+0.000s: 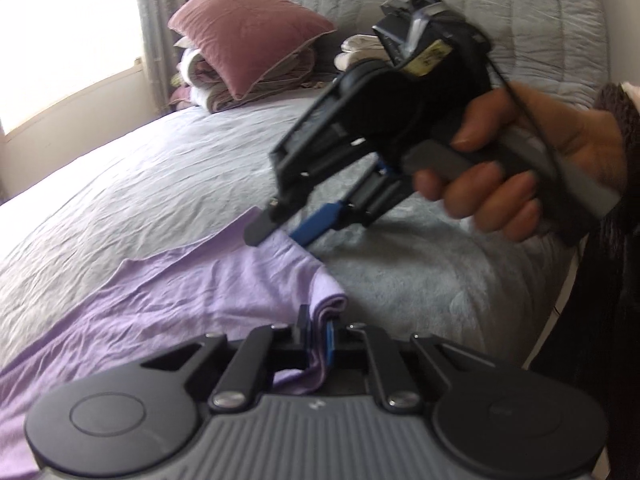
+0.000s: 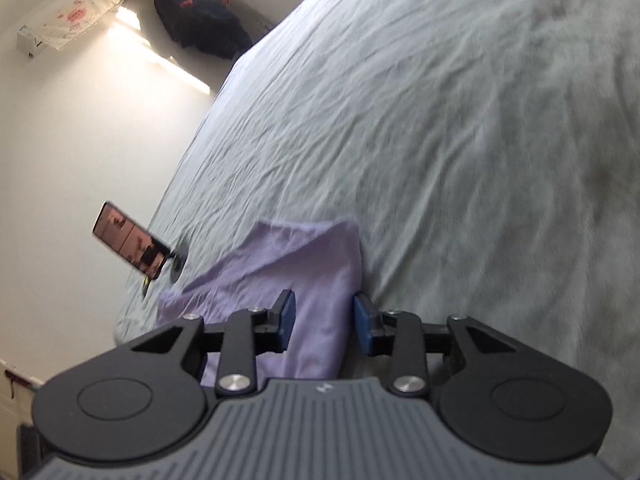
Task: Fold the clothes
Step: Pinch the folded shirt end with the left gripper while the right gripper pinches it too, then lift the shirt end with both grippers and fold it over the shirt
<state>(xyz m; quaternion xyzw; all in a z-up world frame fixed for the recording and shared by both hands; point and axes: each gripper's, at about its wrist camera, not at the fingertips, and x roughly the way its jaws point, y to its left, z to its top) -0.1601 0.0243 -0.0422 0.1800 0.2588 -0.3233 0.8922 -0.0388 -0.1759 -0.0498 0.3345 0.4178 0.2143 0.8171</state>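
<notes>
Left wrist view: the lilac garment (image 1: 168,292), lying on the bed (image 1: 140,184), is pinched at a folded edge by the left gripper (image 1: 318,334). The right gripper (image 2: 324,322) is held with jaws apart astride it. Being light, soft and limp, it is best taken at corners.

wide bed (image 2: 440,120) under creased grey cover; lilac garment (image 2: 312,280) flat between the fingers, phone on stand (image 2: 132,246) left of them, pillows (image 1: 248,36) far ahead.
</notes>
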